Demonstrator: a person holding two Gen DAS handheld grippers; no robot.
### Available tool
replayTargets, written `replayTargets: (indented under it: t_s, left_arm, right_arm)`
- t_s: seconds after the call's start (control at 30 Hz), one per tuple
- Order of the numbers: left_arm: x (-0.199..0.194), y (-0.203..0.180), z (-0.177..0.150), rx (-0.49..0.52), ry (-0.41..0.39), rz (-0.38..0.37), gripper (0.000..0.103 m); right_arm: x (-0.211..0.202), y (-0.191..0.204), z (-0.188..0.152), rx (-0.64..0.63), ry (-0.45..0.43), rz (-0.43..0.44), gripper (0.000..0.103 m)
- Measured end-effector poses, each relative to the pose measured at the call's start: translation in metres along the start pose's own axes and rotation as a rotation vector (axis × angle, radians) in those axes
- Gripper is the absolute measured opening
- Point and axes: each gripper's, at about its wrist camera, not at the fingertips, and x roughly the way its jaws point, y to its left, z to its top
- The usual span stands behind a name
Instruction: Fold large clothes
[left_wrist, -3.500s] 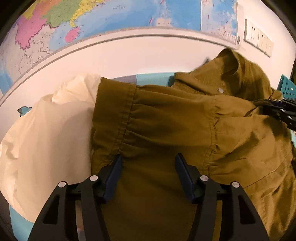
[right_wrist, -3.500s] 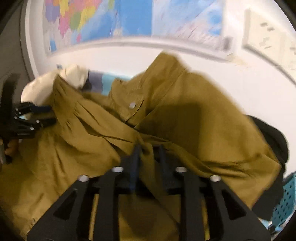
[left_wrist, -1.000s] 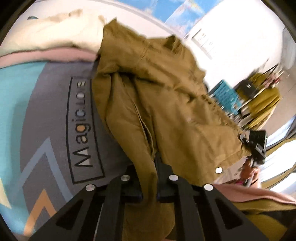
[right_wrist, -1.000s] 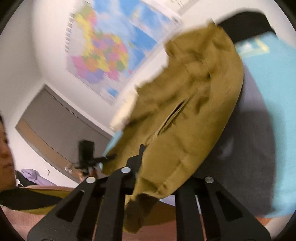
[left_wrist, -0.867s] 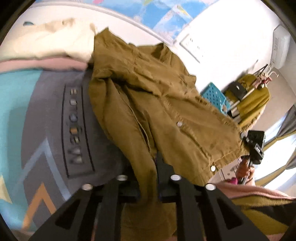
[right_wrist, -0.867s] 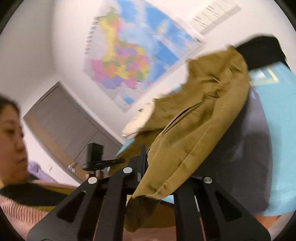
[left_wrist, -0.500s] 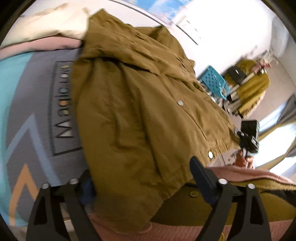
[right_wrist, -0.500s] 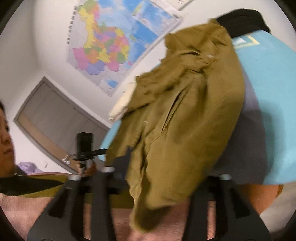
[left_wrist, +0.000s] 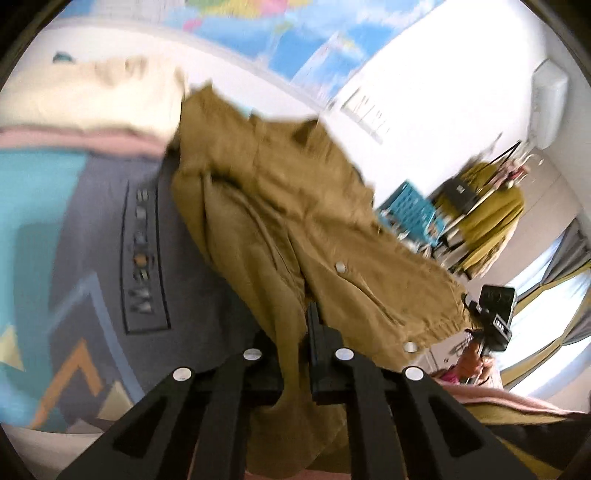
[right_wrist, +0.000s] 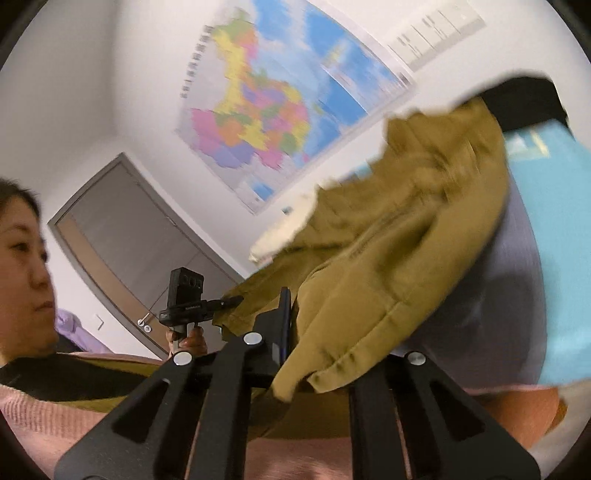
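The olive-brown jacket (left_wrist: 280, 206) lay spread over a grey and teal printed mat (left_wrist: 74, 229) on the table, its near hem lifted toward the person. Two metal snap buttons (left_wrist: 340, 267) showed along one front edge. In the right wrist view the same jacket (right_wrist: 406, 236) hung in thick folds, with a stitched hem drooping over the tool.

The left tool (left_wrist: 295, 354) was clamped on a fold of the jacket near its hem; its jaws had just been closing, with cloth between them. The right tool (right_wrist: 295, 332) was likewise clamped on a bunched edge of the jacket; its jaws had also just been closing onto the fabric. Each tool appeared in the other's view, gripped by a hand at the far corner of the hem.

A cream garment (left_wrist: 92, 96) lay at the far end of the mat, touching the jacket's upper part. A black garment (right_wrist: 524, 99) lay beyond the jacket on the other side. A coloured wall map (right_wrist: 280, 110) hung behind the table. A blue crate (left_wrist: 410, 210) and a clothes rack (left_wrist: 487, 206) stood further off. The person wore a pink knitted sleeve (right_wrist: 44, 417).
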Motion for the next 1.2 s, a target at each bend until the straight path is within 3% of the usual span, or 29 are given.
replayTargets:
  t_s: [0.17, 0.37, 0.77, 1.2]
  left_arm:
    - [-0.029, -0.006, 0.01, 0.016, -0.078, -0.04, 0.007]
    - [-0.021, 0.009, 0.026, -0.019, -0.041, -0.07, 0.008]
    - [-0.007, -0.01, 0.107, 0.047, -0.03, -0.009, 0.009]
    - [0.019, -0.015, 0.187, 0.091, -0.009, 0.073, 0.01]
  right_arm:
    - [-0.003, 0.016, 0.01, -0.039, -0.014, 0.008, 0.01]
    - [-0.005, 0.005, 0.032, 0.008, -0.043, -0.003, 0.01]
    - [0.028, -0.016, 0.122, 0.021, -0.063, -0.048, 0.01]
    - [0.065, -0.043, 0.19, 0.048, -0.051, -0.122, 0.01]
